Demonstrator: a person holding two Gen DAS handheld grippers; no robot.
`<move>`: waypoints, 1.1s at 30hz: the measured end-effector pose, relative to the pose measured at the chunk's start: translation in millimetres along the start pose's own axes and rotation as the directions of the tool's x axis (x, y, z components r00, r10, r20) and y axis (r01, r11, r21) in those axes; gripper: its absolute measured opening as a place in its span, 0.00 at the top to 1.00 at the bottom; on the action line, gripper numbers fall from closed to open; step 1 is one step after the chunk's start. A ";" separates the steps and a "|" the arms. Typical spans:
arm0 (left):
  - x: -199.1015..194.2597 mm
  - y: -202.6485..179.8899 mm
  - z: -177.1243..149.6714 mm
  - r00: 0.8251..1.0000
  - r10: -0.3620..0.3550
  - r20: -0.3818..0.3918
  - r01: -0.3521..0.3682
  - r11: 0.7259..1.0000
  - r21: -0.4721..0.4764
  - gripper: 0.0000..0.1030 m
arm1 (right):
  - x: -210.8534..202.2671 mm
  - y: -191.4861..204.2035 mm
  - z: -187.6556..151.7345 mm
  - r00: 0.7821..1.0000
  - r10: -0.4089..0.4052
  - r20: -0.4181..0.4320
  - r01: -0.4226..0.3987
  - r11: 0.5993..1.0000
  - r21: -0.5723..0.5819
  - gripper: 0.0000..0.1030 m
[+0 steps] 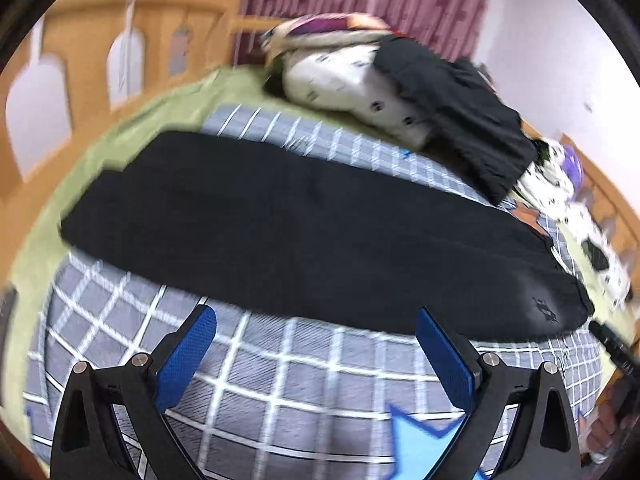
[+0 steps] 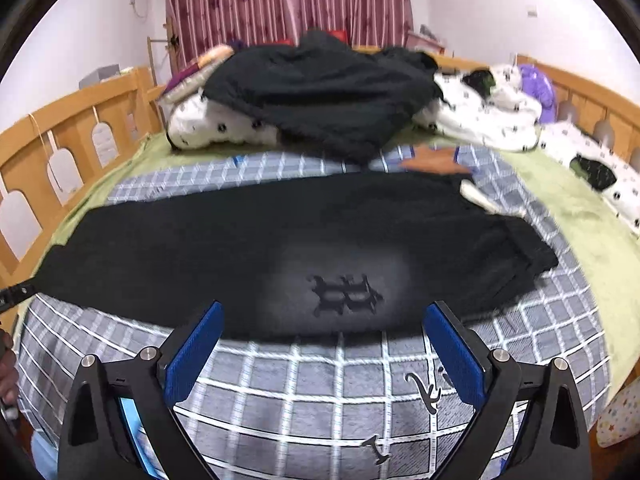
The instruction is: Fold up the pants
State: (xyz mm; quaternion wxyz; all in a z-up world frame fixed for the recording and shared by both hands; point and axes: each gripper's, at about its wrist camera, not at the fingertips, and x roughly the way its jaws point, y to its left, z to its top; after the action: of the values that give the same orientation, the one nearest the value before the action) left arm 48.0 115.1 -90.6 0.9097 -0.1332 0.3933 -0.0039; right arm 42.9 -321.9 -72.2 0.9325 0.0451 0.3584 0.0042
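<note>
Black pants [image 1: 304, 232] lie flat in a long strip across a grey checked blanket [image 1: 256, 384] on a bed, leg ends at the left, waist at the right. In the right wrist view the pants [image 2: 224, 248] show a dark emblem [image 2: 346, 294] near the front edge. My left gripper [image 1: 316, 320] is open and empty, just short of the pants' near edge. My right gripper [image 2: 322, 316] is open and empty, its blue pads [image 2: 194, 354] straddling the edge below the emblem.
A pile of black clothes [image 2: 320, 92] lies on white spotted bedding [image 2: 484, 120] at the back of the bed. A wooden bed rail [image 2: 60, 128] runs along the left and right. A green sheet [image 2: 580, 208] shows around the blanket [image 2: 320, 392].
</note>
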 end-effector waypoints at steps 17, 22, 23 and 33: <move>81.1 149.2 13.8 0.999 -0.013 -0.045 -0.008 0.895 -0.445 0.82 | 113.8 -85.3 -19.8 0.979 0.190 -0.075 -0.142 0.897 0.418 0.77; 57.6 142.8 36.4 1.000 0.012 0.004 -0.010 0.938 -0.345 0.92 | 90.1 -74.3 2.3 0.985 0.171 -0.018 -0.154 0.924 0.351 0.84; 49.7 138.0 45.0 1.000 0.018 0.026 -0.009 0.949 -0.317 0.92 | 83.3 -71.2 9.6 0.984 0.177 0.002 -0.167 0.929 0.331 0.85; 46.4 95.4 146.7 0.969 0.116 0.217 -0.077 0.980 -0.183 0.92 | 90.3 -61.0 108.3 0.979 0.185 0.086 -0.199 0.958 0.205 0.86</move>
State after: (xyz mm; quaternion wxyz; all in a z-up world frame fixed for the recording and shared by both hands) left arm 175.8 237.1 -51.0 0.9326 -0.1920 0.2920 0.0900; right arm 180.9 -387.8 -57.8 0.9288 0.1790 0.3198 0.0550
